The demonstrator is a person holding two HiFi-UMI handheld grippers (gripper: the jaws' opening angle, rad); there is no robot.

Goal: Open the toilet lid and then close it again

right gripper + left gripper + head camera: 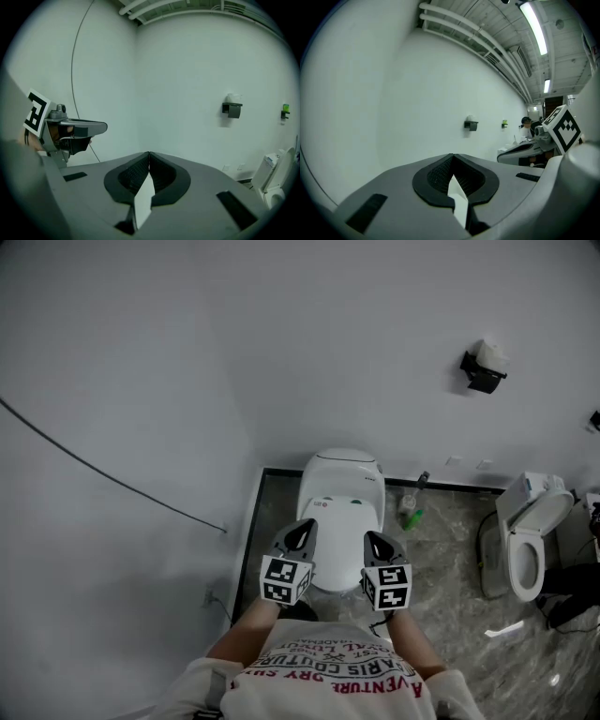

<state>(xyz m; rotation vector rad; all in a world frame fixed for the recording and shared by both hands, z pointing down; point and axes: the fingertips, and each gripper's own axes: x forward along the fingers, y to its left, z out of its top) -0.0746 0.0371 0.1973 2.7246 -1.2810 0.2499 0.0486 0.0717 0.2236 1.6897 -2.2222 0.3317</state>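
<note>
Centrally in the head view, the white oval toilet (343, 474) stands with its flat white lid (340, 531) down. Both the left claw (303, 529) and right claw (373, 540), each closed jaw to jaw, hover over its front edge. At right, a second white toilet (553, 512) shows a raised cover (536, 495) and exposed bowl (523, 566). Upper right, a dark wall holder (481, 381) carries a white paper roll (490, 354).

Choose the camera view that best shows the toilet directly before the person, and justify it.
The head view: the toilet appears from above, almost whole. Neither gripper view shows it; both face the wall, and the right gripper view catches only the second toilet at its edge.
</note>
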